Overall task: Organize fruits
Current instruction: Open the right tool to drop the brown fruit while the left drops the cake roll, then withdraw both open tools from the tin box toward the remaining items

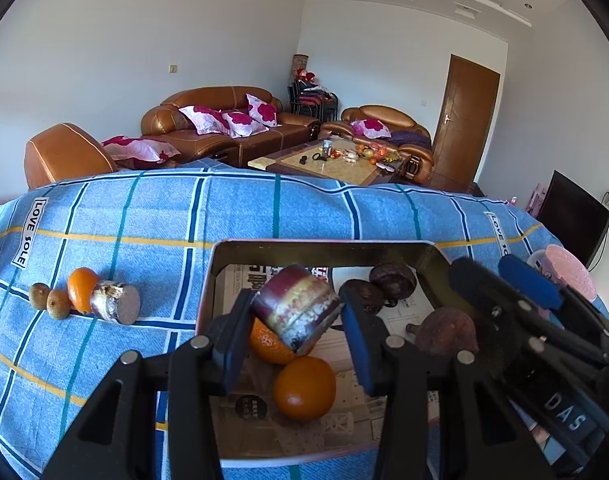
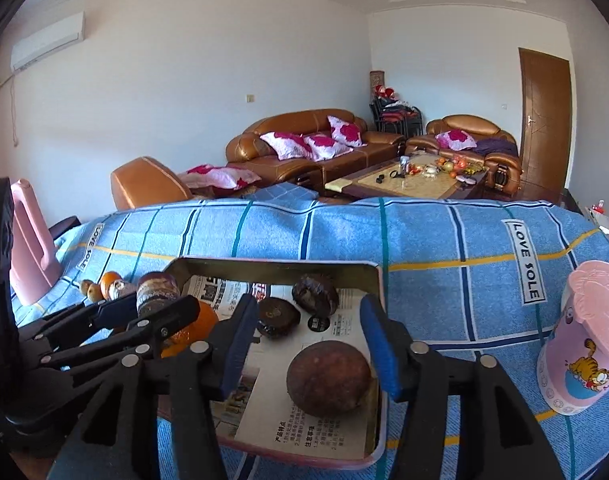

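While my left gripper (image 1: 294, 336) is clamping the cane piece (image 1: 296, 310) above the tray (image 1: 212, 276), its long axis is tilting down-right, crosswise between the jaws; my right gripper (image 2: 304, 344) is hanging open over a brown fruit (image 2: 328, 378).

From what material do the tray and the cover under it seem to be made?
The tray looks like thin metal with a dull golden finish: its rim is sharply folded and it shines slightly. Printed paper lines its floor. The blue checked cover looks like woven cotton cloth, matte, with a visible weave and soft folds.
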A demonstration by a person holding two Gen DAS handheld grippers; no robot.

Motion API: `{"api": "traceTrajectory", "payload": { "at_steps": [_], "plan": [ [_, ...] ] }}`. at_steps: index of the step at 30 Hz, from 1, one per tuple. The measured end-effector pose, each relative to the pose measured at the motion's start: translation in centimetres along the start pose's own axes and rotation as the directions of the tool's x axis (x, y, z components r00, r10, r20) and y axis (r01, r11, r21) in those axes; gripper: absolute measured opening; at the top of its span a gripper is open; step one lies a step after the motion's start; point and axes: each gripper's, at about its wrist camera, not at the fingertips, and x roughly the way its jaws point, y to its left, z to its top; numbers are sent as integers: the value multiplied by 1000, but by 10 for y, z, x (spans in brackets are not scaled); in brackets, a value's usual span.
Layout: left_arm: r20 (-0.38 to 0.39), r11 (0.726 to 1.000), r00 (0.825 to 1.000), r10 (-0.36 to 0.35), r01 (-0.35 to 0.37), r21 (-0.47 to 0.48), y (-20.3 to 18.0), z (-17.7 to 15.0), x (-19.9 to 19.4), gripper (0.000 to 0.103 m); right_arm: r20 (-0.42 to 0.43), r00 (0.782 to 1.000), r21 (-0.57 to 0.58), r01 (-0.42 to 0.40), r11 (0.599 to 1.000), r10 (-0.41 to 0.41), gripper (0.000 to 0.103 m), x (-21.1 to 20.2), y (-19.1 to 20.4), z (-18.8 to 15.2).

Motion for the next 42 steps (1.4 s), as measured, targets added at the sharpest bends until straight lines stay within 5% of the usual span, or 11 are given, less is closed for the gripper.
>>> {"api": "traceTrajectory", "payload": {
  "at_steps": [2,8,17,29,42],
  "plan": [
    [10,1000,1000,16,-16,9,-2,0,-2,53,55,998,25,36,999,-37,68,-8,-2,2],
    [102,996,992,68,-73,42,-11,-4,-20,103,169,975,40,138,990,-143,75,-25,-7,6],
    [182,982,977,113,-137,129,-31,-7,-33,103,197,960,112,181,977,-200,80,-30,-21,5],
    [161,976,975,155,-176,127,-34,-9,-33,103,296,908,156,261,953,-297,80,-47,-26,3],
    [177,974,967,184,-204,99,-21,-20,-51,103,257,913,204,268,941,-316,80,-58,-21,-5]
  ]
}}
